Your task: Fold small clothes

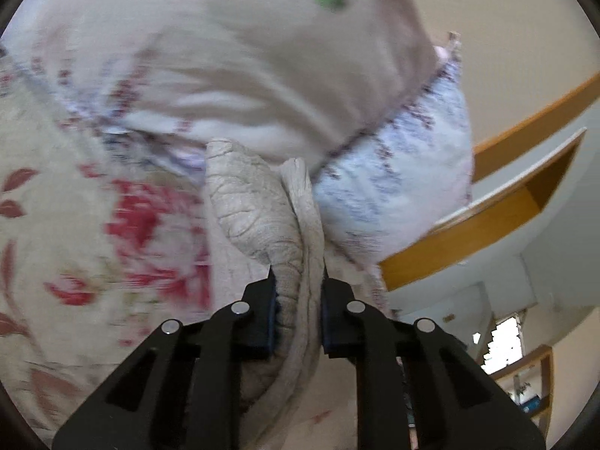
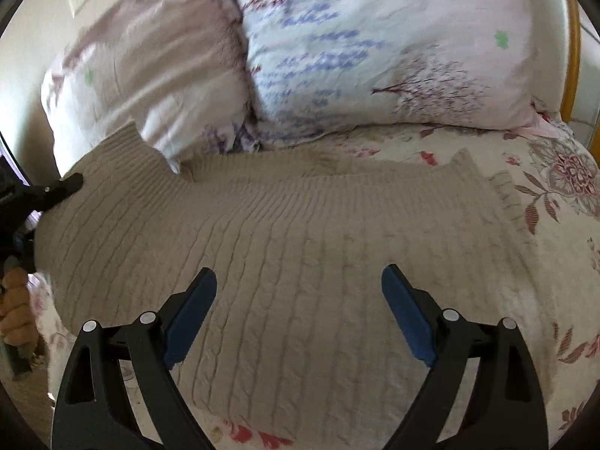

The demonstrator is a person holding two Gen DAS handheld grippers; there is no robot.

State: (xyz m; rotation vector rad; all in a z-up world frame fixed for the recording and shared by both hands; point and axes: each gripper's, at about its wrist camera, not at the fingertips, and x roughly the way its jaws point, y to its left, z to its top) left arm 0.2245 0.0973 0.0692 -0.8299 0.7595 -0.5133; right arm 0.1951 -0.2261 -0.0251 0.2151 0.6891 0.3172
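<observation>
A beige cable-knit sweater (image 2: 285,247) lies spread flat on a floral bedspread (image 2: 555,202). My left gripper (image 1: 298,281) is shut on a bunched edge of the sweater (image 1: 255,217); it also shows at the far left of the right wrist view (image 2: 71,183), pinching the sweater's left edge and lifting it slightly. My right gripper (image 2: 300,285) is open and empty, hovering just above the middle of the sweater, its blue pads (image 2: 195,307) spread wide.
Two pillows lean at the head of the bed: a pink one (image 2: 157,75) on the left and a white one with blue and tree prints (image 2: 375,48) on the right. A wooden headboard (image 1: 525,138) and wall stand behind them.
</observation>
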